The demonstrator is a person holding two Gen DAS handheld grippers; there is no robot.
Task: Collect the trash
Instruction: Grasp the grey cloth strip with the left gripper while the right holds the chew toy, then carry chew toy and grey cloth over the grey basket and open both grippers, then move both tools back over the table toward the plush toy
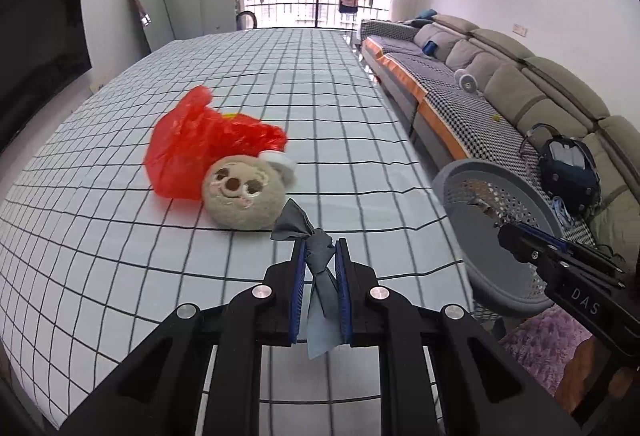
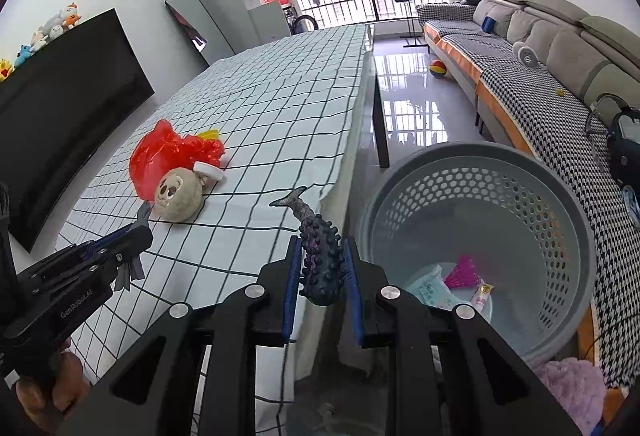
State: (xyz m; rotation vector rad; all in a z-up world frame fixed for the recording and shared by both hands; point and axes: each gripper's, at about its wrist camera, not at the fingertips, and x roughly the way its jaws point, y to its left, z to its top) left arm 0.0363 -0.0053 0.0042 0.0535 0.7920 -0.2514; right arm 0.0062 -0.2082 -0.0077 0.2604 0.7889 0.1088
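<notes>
My left gripper (image 1: pixel 320 248) is shut on a knotted grey cloth scrap (image 1: pixel 316 256), held above the checked tablecloth (image 1: pixel 120 256). It shows from the side in the right wrist view (image 2: pixel 138 226). My right gripper (image 2: pixel 322 256) is shut on a dark knobbly toy fish (image 2: pixel 320 256) with its tail up, held off the table's right edge beside the grey perforated basket (image 2: pixel 520 195). The basket holds a few wrappers (image 2: pixel 452 288). A red plastic bag (image 1: pixel 200 139) and a beige plush face ball (image 1: pixel 244 191) lie on the table.
A grey sofa (image 1: pixel 500 83) with a dark backpack (image 1: pixel 568 167) runs along the right. A black TV (image 1: pixel 40 35) stands at the left. A white ring (image 2: pixel 208 169) lies by the plush. A ball (image 2: pixel 439 69) is on the glossy floor. A purple fuzzy rug (image 2: pixel 572 392) lies below the basket.
</notes>
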